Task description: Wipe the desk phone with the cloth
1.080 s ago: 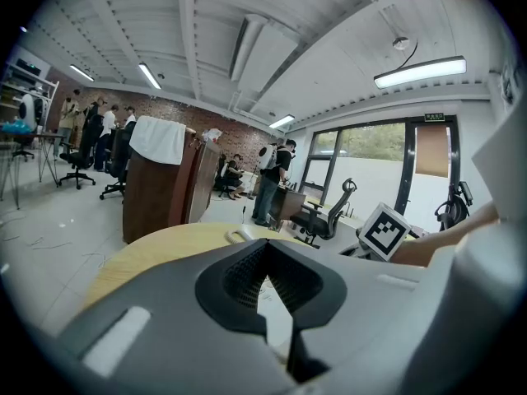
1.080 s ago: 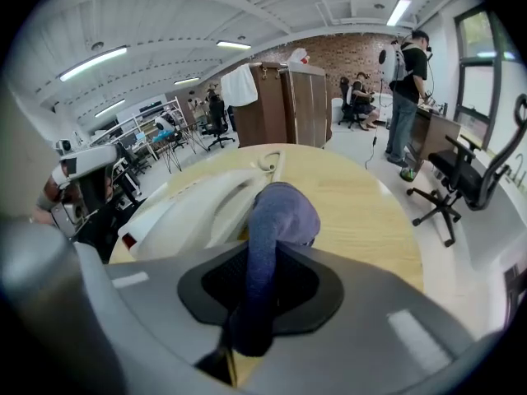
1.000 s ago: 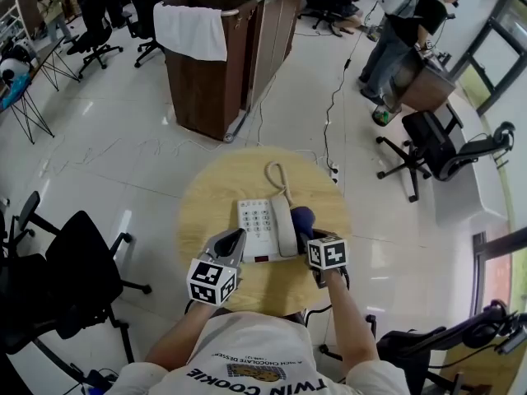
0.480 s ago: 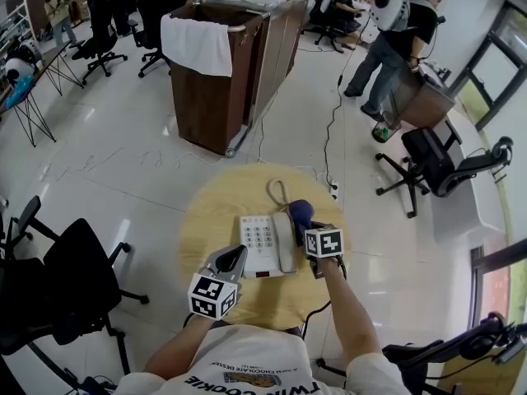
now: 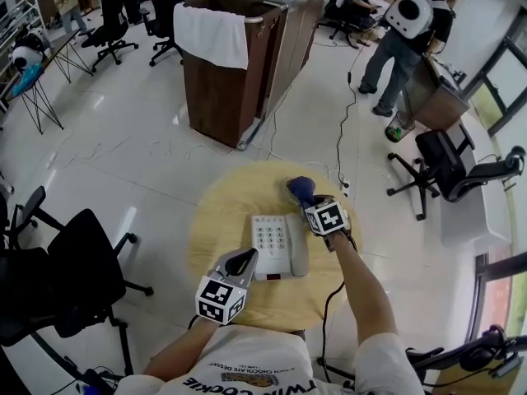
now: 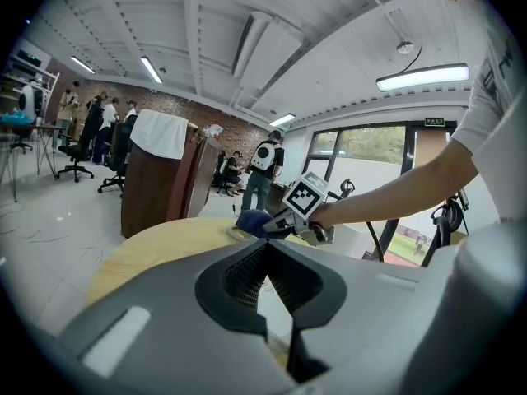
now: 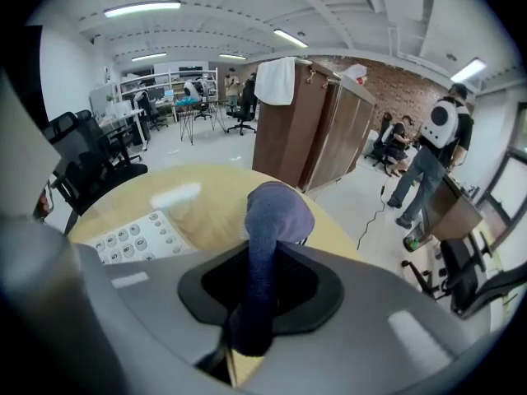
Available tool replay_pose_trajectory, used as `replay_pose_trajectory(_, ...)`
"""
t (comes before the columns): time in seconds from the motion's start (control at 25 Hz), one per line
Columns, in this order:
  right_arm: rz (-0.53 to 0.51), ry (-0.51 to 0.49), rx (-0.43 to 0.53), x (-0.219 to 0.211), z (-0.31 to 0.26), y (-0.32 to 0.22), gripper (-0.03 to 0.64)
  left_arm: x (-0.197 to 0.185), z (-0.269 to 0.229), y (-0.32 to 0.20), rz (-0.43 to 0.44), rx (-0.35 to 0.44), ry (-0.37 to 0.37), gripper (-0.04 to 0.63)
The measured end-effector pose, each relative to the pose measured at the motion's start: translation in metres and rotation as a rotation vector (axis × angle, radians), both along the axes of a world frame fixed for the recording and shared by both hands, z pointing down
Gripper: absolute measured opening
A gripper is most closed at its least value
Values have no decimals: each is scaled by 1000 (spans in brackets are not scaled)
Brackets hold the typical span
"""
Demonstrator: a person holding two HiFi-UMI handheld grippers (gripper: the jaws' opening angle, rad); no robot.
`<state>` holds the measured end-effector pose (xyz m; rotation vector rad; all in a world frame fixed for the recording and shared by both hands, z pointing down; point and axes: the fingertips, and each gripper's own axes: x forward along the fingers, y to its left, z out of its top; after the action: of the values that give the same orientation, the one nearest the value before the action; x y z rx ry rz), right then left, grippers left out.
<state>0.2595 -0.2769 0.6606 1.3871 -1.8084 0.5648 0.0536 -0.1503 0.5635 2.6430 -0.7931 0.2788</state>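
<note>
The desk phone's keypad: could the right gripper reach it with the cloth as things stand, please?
Probably yes: the right gripper holds the cloth beyond the desk phone's far end, nothing lies between, and the left gripper sits off its near corner.

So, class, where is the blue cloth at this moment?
In the head view the blue cloth is clamped in the right gripper, over the round table's far right part, just beyond the desk phone.

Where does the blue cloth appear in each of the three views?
Head view: cloth at the table's far edge, right of centre.
Left gripper view: cloth small, mid-picture, beyond the jaws.
Right gripper view: cloth centre, clamped between the jaws.
Shared landmark: the brown cabinet draped with a white towel.
</note>
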Motion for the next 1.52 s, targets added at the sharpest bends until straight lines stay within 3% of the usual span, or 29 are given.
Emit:
replay_pose_trajectory(0.64, -234, 65, -50, -80, 10, -53, 67, -23, 4, -9, -43, -11, -4, -8)
replay_pose_trajectory(0.96, -338, 22, -34, -145, 11, -62, 67, -37, 4, -9, -81, -11, -3, -8)
replay_pose_trajectory(1.32, -390, -46, -26, -198, 13, -52, 67, -46, 3, -6, -106, -12, -1, -8)
replay_pose_trajectory(1.52, -356, -91, -11, -204, 5, -48, 67, -47, 2, -2, -114, -8, 5, -8)
